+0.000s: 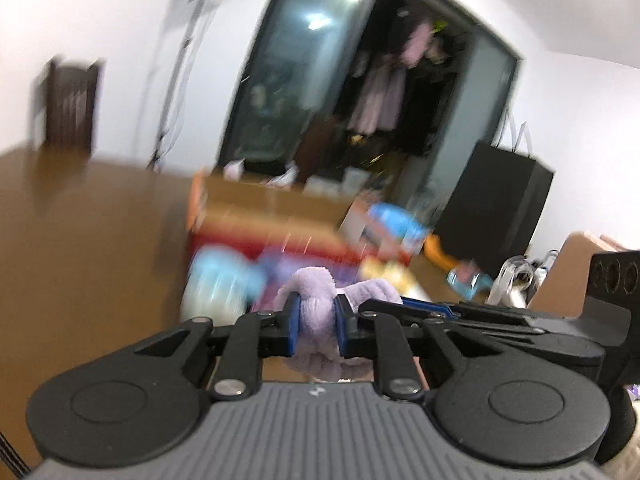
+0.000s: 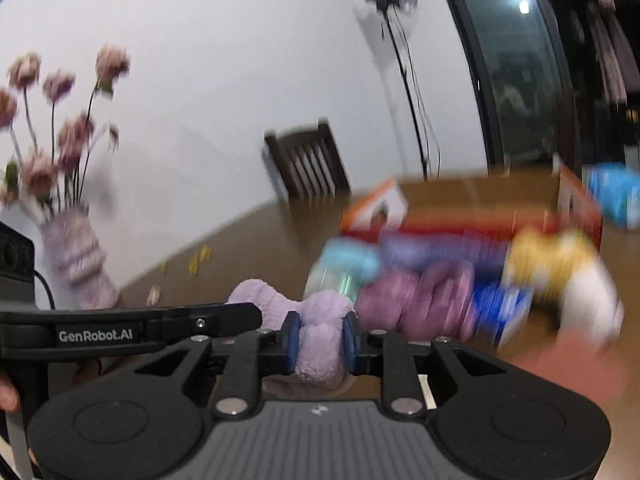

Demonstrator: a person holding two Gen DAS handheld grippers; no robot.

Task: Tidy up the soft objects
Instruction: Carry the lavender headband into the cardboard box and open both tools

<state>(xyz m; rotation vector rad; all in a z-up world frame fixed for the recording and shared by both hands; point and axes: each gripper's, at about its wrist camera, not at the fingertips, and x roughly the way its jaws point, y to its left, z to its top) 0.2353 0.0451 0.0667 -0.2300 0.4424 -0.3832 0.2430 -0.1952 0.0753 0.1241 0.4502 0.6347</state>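
My left gripper [image 1: 317, 322] is shut on a pale lilac plush cloth [image 1: 316, 312], held above the brown table [image 1: 80, 220]. My right gripper [image 2: 319, 338] is shut on the same lilac plush cloth [image 2: 320, 332], another part of it. The two grippers hold it side by side; the right gripper's body shows at the right of the left wrist view [image 1: 500, 316], and the left one at the left of the right wrist view [image 2: 132, 324]. Beyond lie blurred soft things: a mauve plush [image 2: 416, 300], a yellow and white one [image 2: 560, 268], a light blue one [image 1: 224, 276].
An open cardboard box [image 2: 472, 208] with red sides stands behind the pile. A vase of pink flowers [image 2: 76, 252] is at the left, a dark chair [image 2: 308, 164] at the far edge, a black bag [image 1: 496, 208] at the right. Both views are motion-blurred.
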